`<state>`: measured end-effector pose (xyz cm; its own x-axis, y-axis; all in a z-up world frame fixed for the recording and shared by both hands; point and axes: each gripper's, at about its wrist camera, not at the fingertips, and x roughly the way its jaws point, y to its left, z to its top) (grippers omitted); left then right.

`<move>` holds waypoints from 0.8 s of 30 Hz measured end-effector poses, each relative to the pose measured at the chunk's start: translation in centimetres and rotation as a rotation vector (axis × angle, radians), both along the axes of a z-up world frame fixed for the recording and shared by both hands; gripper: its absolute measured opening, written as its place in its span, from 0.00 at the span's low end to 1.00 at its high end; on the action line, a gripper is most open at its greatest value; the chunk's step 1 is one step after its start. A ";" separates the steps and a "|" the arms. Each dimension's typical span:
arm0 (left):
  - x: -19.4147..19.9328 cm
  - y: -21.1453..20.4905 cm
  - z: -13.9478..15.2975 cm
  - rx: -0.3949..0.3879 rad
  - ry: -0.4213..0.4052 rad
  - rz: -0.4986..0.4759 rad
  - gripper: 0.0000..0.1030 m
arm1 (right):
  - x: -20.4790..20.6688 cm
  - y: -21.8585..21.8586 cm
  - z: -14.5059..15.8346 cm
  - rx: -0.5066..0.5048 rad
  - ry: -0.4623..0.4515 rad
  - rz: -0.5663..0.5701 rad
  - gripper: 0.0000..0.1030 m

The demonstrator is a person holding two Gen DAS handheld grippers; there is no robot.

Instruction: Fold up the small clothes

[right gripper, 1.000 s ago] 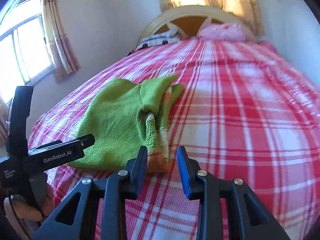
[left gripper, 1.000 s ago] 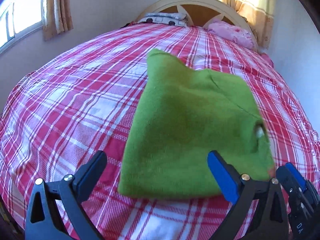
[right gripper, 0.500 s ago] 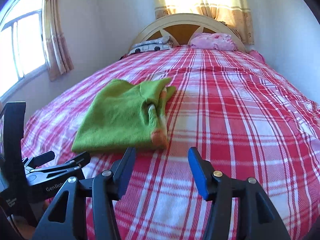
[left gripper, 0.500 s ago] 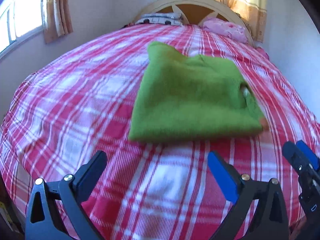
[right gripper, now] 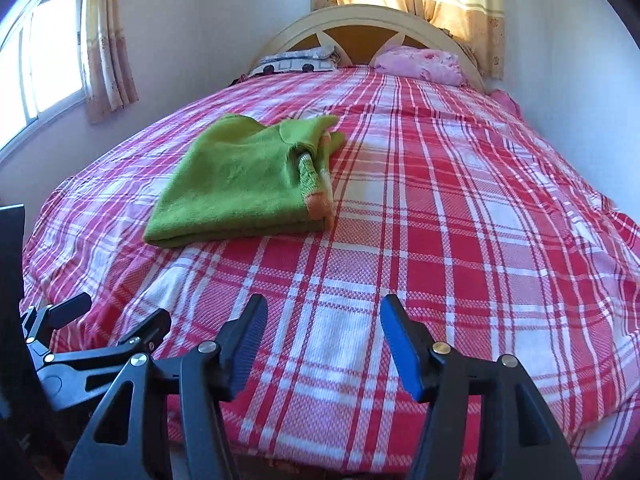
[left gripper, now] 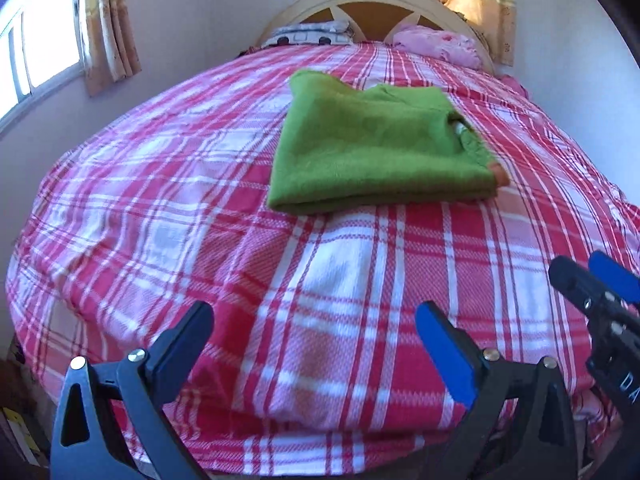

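A small green knitted garment [left gripper: 376, 148] lies folded into a rough square on the red and white checked bedspread [left gripper: 320, 288]; an orange cuff shows at its near right corner. In the right wrist view the same garment [right gripper: 248, 184] sits left of centre. My left gripper [left gripper: 314, 328] is open over the bed's near edge, well short of the garment, with nothing between its fingers. My right gripper [right gripper: 324, 328] is also back from the garment; its jaws are opening with nothing between them. It shows at the right edge of the left wrist view [left gripper: 592, 280].
A curved cream headboard [right gripper: 372, 28] stands at the far end, with a patterned pillow [right gripper: 296, 62] and a pink bundle [right gripper: 420, 62] in front of it. Curtained windows are at left and behind. A white wall runs along the bed's right side.
Both grippers have drawn back from the garment toward the bed's near edge. The right gripper's jaws, narrow beside the orange cuff before, have widened. The garment lies folded and still.
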<state>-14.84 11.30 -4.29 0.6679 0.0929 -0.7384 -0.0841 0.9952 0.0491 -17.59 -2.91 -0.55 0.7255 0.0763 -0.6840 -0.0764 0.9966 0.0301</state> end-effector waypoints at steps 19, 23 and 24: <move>-3.6 -1.9 3.2 0.002 -0.041 -0.045 1.00 | -5.6 -1.4 3.0 -0.023 -0.103 0.010 0.64; -4.2 -1.8 3.9 -0.094 0.009 -0.056 1.00 | -6.7 -1.8 3.9 -0.015 -0.130 0.016 0.64; -4.5 -2.0 4.2 -0.102 0.005 -0.056 1.00 | -7.2 -1.9 4.3 -0.016 -0.144 0.018 0.64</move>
<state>-19.31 9.32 -0.05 0.6666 -0.0198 -0.7452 -0.0286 0.9982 -0.0521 -24.81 -4.78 3.73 0.8151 0.0799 -0.5738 -0.0962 0.9954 0.0019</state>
